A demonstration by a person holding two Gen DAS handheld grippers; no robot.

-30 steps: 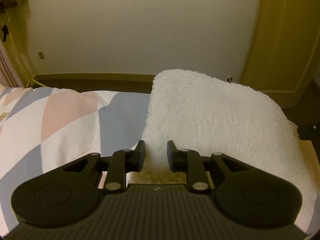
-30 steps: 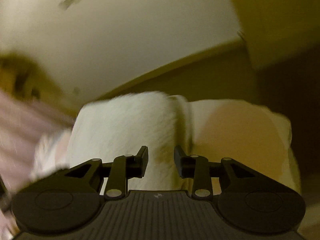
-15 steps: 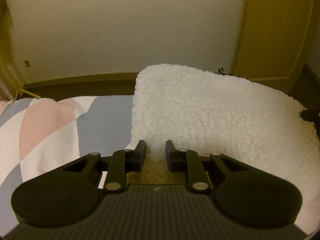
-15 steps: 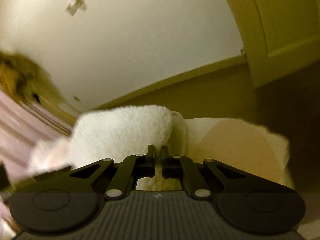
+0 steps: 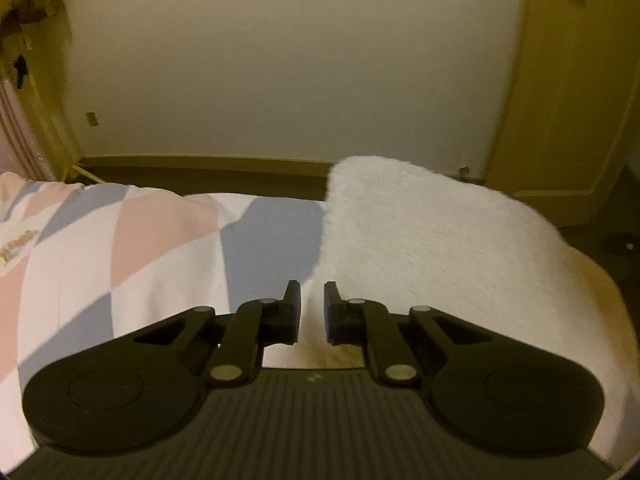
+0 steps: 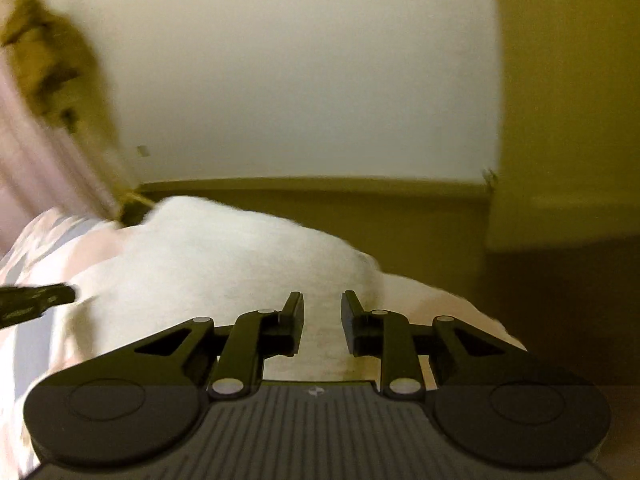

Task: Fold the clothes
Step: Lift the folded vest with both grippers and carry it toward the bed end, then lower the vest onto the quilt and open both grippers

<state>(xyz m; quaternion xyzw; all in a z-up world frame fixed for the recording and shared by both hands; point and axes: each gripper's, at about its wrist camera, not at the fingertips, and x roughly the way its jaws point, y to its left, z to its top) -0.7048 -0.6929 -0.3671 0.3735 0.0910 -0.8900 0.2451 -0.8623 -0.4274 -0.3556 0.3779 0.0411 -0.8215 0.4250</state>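
Note:
A white fleece garment (image 5: 420, 232) lies folded in a thick pad on the bed, ahead and to the right in the left wrist view. My left gripper (image 5: 312, 300) hovers at the pad's near left corner, open with a narrow gap and nothing clamped between its fingers. The right wrist view is blurred by motion. There the same fleece garment (image 6: 224, 256) spreads ahead and to the left. My right gripper (image 6: 322, 308) is open just over its near edge, holding nothing.
A bed cover (image 5: 120, 248) with pink, blue and white triangles fills the left. A pale wall and dark baseboard (image 5: 200, 164) stand behind, a yellowish door (image 5: 568, 100) at the right. A dark part of the other gripper (image 6: 36, 300) pokes in at the left of the right wrist view.
My right gripper was open, shut half a second ago at the fleece's edge, and is open again, swung left. The left gripper kept its gap and shifted so the fleece sits further right.

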